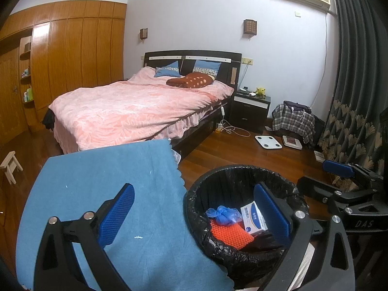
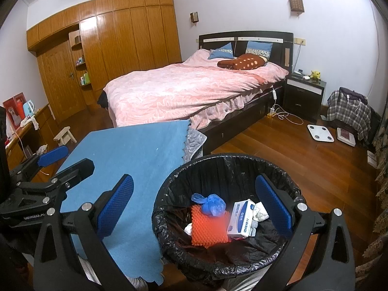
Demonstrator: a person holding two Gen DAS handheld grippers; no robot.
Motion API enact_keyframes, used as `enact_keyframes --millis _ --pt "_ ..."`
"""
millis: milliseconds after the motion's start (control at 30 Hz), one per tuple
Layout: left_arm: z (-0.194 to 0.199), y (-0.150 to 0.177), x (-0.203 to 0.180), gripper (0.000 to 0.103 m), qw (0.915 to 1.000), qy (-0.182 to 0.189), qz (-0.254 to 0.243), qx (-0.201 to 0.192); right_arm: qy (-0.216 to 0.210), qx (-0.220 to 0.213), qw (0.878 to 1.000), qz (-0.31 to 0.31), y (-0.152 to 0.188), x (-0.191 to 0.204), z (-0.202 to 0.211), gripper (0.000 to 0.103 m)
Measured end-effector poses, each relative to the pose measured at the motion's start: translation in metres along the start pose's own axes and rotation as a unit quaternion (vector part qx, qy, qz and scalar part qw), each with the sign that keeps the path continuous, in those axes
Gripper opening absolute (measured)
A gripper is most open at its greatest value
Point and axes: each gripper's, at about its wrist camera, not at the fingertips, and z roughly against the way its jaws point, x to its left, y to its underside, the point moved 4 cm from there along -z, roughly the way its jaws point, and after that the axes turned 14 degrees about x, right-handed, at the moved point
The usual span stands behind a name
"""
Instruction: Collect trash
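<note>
Bedroom floor, lined bin (image 2: 225,218) of trash below both tongs (image 1: 194,215) (image 2: 196,208), wide, empty.

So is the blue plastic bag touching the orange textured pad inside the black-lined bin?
Touching. In the right wrist view the knotted blue plastic bag lies on the orange textured pad's upper edge, overlapping it with no gap, inside the black-lined bin.
</note>
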Motion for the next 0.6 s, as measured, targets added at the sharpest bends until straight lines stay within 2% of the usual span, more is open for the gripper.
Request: enact_keyframes --millis 600 --pt "-0.0032 0.0047 0.0019 0.097 1.0 0.0 0.0 0.003 -0.001 0.003 1.0 0.0 0.0019 -0.0017 -0.0023 0.098"
